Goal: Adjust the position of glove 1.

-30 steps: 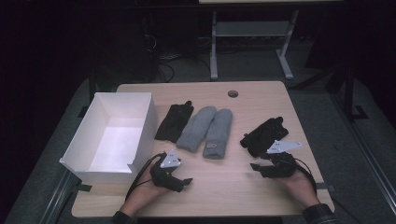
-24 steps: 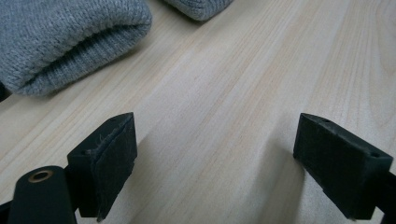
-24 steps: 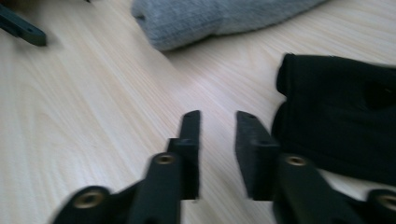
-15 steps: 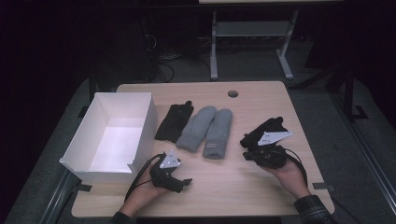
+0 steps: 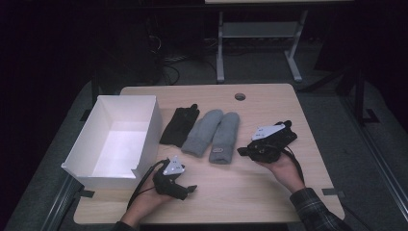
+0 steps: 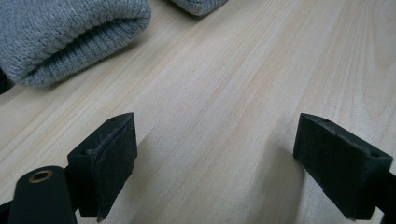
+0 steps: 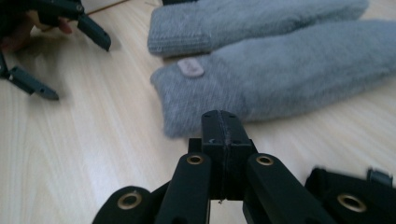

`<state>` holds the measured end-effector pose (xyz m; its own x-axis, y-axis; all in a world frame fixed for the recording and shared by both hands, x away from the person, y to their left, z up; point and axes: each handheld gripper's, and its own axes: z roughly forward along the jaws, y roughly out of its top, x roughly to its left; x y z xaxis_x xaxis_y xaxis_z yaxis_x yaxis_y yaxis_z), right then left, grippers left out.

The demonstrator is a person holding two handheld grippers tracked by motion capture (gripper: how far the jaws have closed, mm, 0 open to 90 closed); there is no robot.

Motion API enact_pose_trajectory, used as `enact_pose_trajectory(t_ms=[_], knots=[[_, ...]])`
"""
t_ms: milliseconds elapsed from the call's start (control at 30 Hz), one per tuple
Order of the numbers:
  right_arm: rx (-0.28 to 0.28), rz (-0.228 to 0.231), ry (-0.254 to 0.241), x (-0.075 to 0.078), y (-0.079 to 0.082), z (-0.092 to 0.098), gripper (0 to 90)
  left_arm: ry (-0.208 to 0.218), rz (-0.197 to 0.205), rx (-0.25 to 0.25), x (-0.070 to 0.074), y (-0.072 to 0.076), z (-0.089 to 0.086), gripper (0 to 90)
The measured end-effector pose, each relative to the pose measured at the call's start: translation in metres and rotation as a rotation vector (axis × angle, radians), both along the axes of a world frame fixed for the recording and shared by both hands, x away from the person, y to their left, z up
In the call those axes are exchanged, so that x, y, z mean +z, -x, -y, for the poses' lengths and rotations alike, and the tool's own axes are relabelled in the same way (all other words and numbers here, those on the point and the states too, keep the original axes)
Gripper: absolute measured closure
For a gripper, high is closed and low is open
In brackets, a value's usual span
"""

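Wooden table point(image 5: 269, 192) seen from above, with a person's two forearms coming in from the six o'clock edge, each hand holding a black two-jaw gripper.

At about nine o'clock on the table stands an open white box point(image 5: 85, 144), tall-walled, with nothing visible inside. Just to its three o'clock side lies a black glove point(image 5: 179, 126), flat, its fingers pointing toward twelve o'clock. Touching the black glove's right edge lies a pair of grey mittens, side by side and touching: the left grey mitten point(image 5: 202, 132) and the right grey mitten point(image 5: 225, 138), cuffs toward six o'clock. The right one carries a small pale label near its cuff. A round cable hole point(image 5: 239, 96) sits near the table's twelve o'clock edge.

The left gripper point(image 5: 191, 188) rests low at about seven o'clock, near the box's front corner and well short of the mittens. In the left gripper view its jaws stand wide apart with only bare wood between them; a grey cuff point(image 6: 70, 37) lies beyond at eleven o'clock.

The right gripper point(image 5: 241, 152) sits at about four o'clock, tips pointing toward nine o'clock, just beside the right grey mitten's cuff. Its jaws have just been closing and now meet pad against pad, with nothing caught between them. In the right gripper view the closed tips point(image 7: 223, 128) lie just in front of the labelled mitten's cuff point(image 7: 261, 79); whether they touch the wool is unclear.
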<state>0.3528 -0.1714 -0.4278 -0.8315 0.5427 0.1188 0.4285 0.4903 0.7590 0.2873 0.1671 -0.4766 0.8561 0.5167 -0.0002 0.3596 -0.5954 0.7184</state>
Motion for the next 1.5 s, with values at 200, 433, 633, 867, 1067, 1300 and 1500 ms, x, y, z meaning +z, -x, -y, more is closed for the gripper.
enact_pose_trajectory(t_ms=[200,433,633,867,1067,1300,1500], knots=[[0.014,-0.002,-0.007,0.003,-0.015,-0.012,90.0,0.0,0.0,0.001,0.0,0.0,0.0,13.0],[0.032,-0.001,-0.022,0.001,-0.031,-0.027,90.0,-0.005,0.002,-0.001,0.0,0.0,0.0,13.0],[0.051,-0.017,-0.017,-0.004,-0.039,-0.042,90.0,-0.006,0.001,-0.001,0.0,0.0,0.0,13.0],[0.06,-0.045,0.042,-0.016,-0.042,-0.047,90.0,-0.009,0.003,-0.003,0.0,0.0,-0.001,13.0],[0.081,-0.075,0.041,-0.019,-0.038,-0.046,90.0,-0.003,0.0,0.0,0.0,0.0,0.0,13.0],[0.128,-0.093,0.038,-0.019,-0.028,-0.046,90.0,-0.005,0.0,0.0,0.0,0.0,0.0,13.0],[0.157,-0.085,0.054,-0.017,-0.018,-0.048,90.0,-0.007,0.0,-0.001,0.0,0.0,-0.001,13.0]])
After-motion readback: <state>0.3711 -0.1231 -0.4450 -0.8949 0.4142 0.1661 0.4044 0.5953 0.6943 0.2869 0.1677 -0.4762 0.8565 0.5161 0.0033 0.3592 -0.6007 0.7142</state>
